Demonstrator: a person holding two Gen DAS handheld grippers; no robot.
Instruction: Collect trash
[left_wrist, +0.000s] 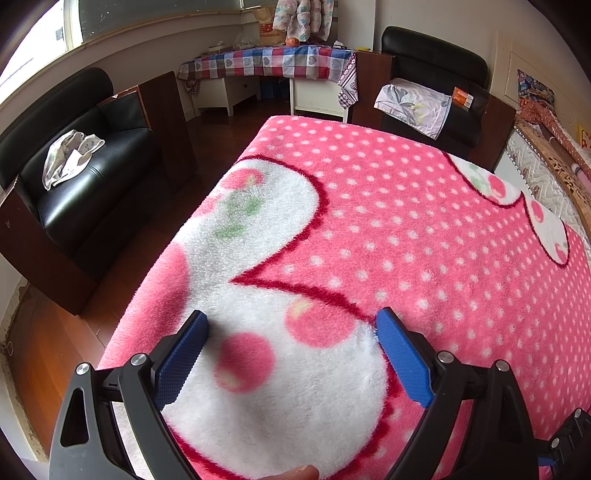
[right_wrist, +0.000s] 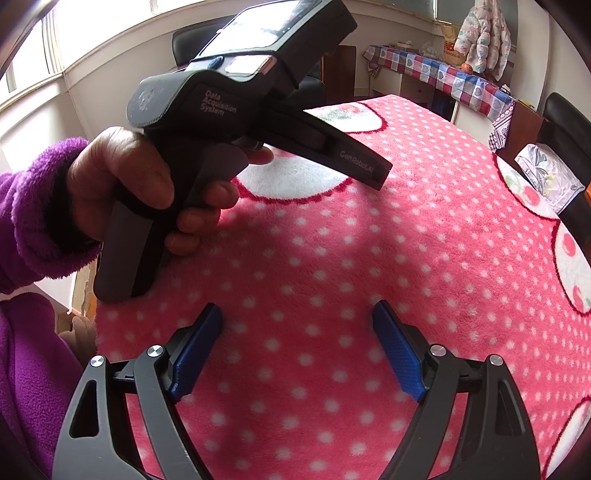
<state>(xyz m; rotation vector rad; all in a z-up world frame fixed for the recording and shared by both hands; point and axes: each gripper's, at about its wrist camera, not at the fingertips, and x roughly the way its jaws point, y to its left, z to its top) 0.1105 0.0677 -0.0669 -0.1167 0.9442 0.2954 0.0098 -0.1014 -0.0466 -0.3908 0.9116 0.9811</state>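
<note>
Left hand-held gripper (left_wrist: 291, 325): jaws spread, holding nothing, over pink blanket (left_wrist: 406, 229) near its left edge | Right hand-held gripper (right_wrist: 297, 317): jaws spread, holding nothing, above blanket centre | Left hand (right_wrist: 125, 184): grips its device handle | Trash: none visible on blanket | Floor (left_wrist: 44, 350): open strip between blanket edge and black armchair (left_wrist: 85, 177)

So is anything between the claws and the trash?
No trash shows in either view, so that can't be judged. Both the left claw and the right claw are open over the pink blanket, holding nothing.
</note>
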